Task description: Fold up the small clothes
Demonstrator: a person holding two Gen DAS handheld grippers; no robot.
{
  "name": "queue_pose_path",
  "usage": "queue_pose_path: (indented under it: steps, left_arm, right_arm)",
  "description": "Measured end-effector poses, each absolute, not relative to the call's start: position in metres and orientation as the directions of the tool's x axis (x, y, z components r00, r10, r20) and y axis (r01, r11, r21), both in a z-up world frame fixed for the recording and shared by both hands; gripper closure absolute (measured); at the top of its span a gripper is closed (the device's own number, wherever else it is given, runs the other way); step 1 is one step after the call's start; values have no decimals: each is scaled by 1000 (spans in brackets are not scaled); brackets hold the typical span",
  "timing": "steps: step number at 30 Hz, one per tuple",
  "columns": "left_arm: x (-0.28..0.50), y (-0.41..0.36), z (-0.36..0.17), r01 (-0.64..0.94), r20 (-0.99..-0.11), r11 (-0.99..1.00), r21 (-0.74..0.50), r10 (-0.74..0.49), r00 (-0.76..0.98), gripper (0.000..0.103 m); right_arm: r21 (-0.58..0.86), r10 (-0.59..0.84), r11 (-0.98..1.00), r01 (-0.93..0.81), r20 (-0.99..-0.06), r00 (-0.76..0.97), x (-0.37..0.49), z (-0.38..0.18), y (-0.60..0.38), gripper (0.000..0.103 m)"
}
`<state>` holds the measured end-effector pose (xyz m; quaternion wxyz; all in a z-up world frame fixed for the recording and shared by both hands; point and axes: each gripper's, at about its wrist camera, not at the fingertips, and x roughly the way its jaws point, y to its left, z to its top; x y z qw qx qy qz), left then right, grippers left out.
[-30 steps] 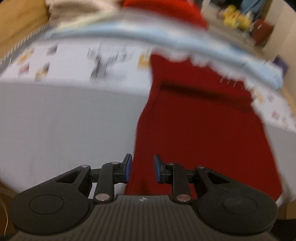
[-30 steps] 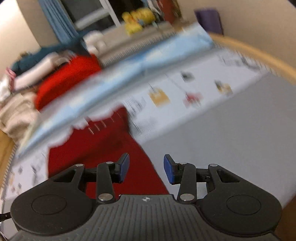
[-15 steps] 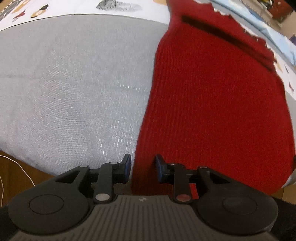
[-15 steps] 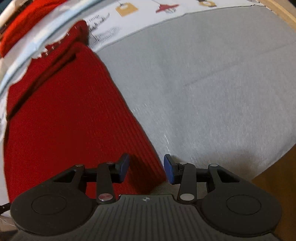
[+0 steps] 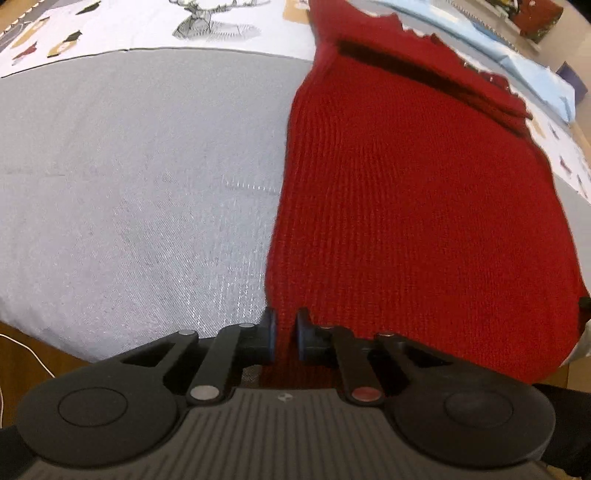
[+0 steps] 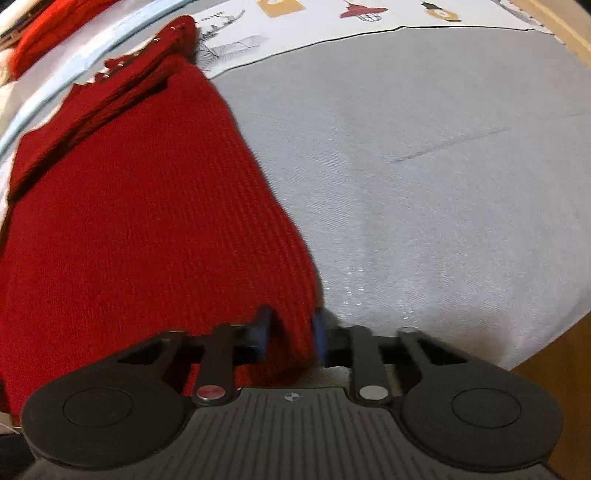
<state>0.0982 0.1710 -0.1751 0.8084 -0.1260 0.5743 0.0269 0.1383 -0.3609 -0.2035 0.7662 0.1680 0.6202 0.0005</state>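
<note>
A red knitted garment [image 5: 417,192] lies flat on a grey cloth [image 5: 129,184], its far end folded over into a dark crease. My left gripper [image 5: 283,334] sits at the garment's near left corner, its jaws closed to a narrow gap with the red hem pinched between them. In the right wrist view the same garment [image 6: 140,206] fills the left half. My right gripper [image 6: 291,334] is at its near right corner, with the red edge between the blue pads, which stand a little wider apart.
The grey cloth [image 6: 443,177] covers the table. A white printed cloth [image 5: 147,33] with small pictures lies beyond it. A light blue fabric [image 5: 532,70] and another red item [image 6: 51,26] lie at the back. The wooden table edge [image 6: 554,387] shows at the near side.
Both grippers have come down to the garment's near edge. The jaws have narrowed onto the two near corners of the red knit.
</note>
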Motion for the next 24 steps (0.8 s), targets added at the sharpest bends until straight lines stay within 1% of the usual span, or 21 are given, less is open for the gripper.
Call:
queue_pose_path:
  steps: [1, 2, 3, 5, 8, 10, 11, 12, 13, 17, 18, 19, 20, 21, 22, 24]
  left_arm:
    - [96, 175, -170, -201, -929, 960, -195, -115, 352, 93]
    - [94, 179, -165, -210, -920, 952, -221, -132, 370, 93]
    - [92, 180, -161, -209, -912, 948, -239, -145, 384, 93]
    - [90, 178, -165, -190, -916, 953, -236, -153, 371, 92]
    - [89, 181, -177, -209, -939, 952, -223, -152, 309, 90]
    - [86, 185, -180, -230, -944, 948, -218, -145, 296, 81]
    - [86, 186, -179, -237, -944, 946, -219, -144, 295, 81]
    - [86, 186, -179, -240, -945, 945, -221, -146, 294, 81]
    - [86, 187, -180, -242, -945, 945, -222, -147, 293, 80]
    - [85, 183, -179, -210, -945, 956, -203, -135, 298, 81]
    - [85, 184, -178, -197, -944, 961, -195, -130, 302, 83]
    - [84, 182, -177, -183, -943, 965, -190, -127, 306, 89]
    - [86, 179, -178, -173, -943, 967, -186, -126, 308, 90]
    - [89, 175, -178, -163, -943, 971, -176, -119, 311, 91]
    - [89, 174, -176, -157, -943, 973, -171, -115, 313, 92]
    - [89, 174, -171, -160, -941, 971, -175, -118, 317, 93]
  right_arm:
    - [264, 212, 942, 209, -947, 242, 137, -200, -362, 88]
    - [268, 210, 939, 216, -944, 256, 137, -196, -364, 97]
    - [274, 205, 932, 237, -938, 279, 136, -191, -367, 97]
    - [328, 233, 900, 288, -919, 317, 133, -184, -379, 97]
    - [324, 239, 890, 320, -931, 276, 134, -194, -385, 94]
    - [309, 239, 898, 314, -940, 243, 134, -202, -380, 88]
    - [289, 221, 909, 300, -945, 240, 133, -202, -377, 84]
    - [261, 197, 923, 283, -952, 235, 134, -203, -374, 73]
    - [231, 172, 935, 268, -958, 229, 135, -203, -370, 68]
    - [189, 140, 958, 214, -964, 224, 138, -209, -359, 64]
    - [183, 137, 963, 198, -964, 227, 139, -210, -356, 66]
    - [180, 136, 966, 184, -964, 229, 139, -210, -353, 76]
    - [190, 147, 967, 170, -961, 233, 138, -209, -352, 83]
    - [209, 167, 964, 164, -957, 236, 139, -209, -351, 87]
    - [208, 167, 965, 160, -956, 239, 140, -208, -349, 90]
    - [215, 172, 964, 159, -954, 247, 141, -206, -349, 92]
